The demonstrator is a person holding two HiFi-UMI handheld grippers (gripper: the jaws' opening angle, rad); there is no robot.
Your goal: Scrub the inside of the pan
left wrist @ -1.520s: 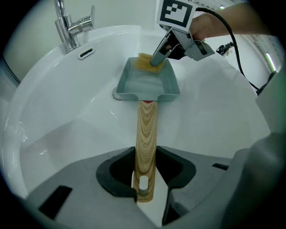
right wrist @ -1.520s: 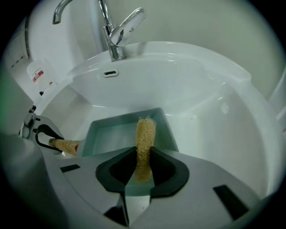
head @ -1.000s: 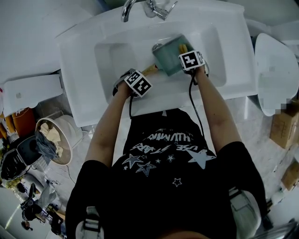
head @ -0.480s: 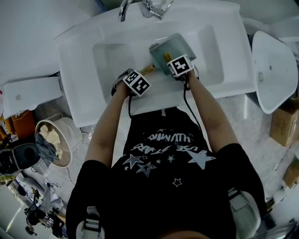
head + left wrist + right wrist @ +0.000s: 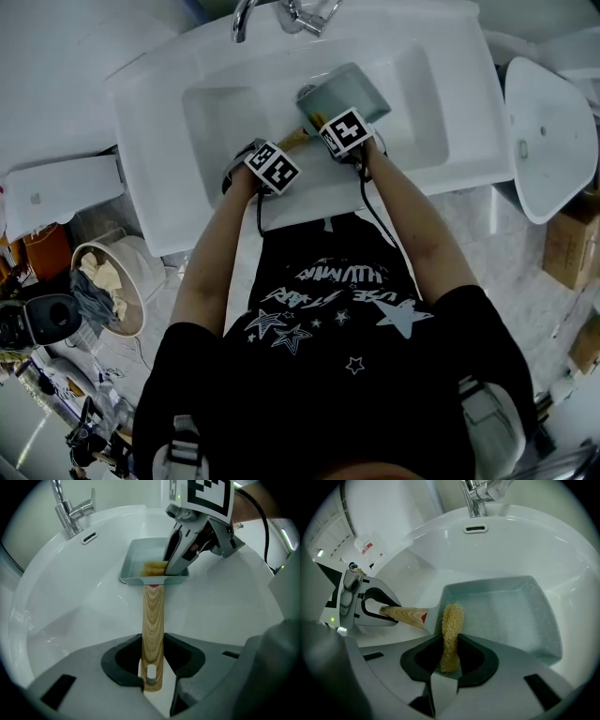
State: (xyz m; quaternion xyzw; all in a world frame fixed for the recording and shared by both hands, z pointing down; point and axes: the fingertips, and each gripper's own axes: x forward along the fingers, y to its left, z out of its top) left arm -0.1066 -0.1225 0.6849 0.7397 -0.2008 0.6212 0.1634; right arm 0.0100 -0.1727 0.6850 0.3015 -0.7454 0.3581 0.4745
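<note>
Left gripper (image 5: 152,682) clamps the stiff pan's (image 5: 506,616) wooden handle (image 5: 153,620) (probably the safest hold); right gripper (image 5: 448,665) pinches a squishy loofah (image 5: 451,627).

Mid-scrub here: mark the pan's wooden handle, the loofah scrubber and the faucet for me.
wooden handle (image 5: 153,630): left gripper view, middle of the shaft.
loofah scrubber (image 5: 451,626): right gripper view, middle of the fibrous strip.
faucet (image 5: 476,506): right gripper view, lower part of its upright column.

tee (image 5: 337,375): black, white stars | marker cubes (image 5: 274,167): black-white squares | cables (image 5: 260,214): black
</note>
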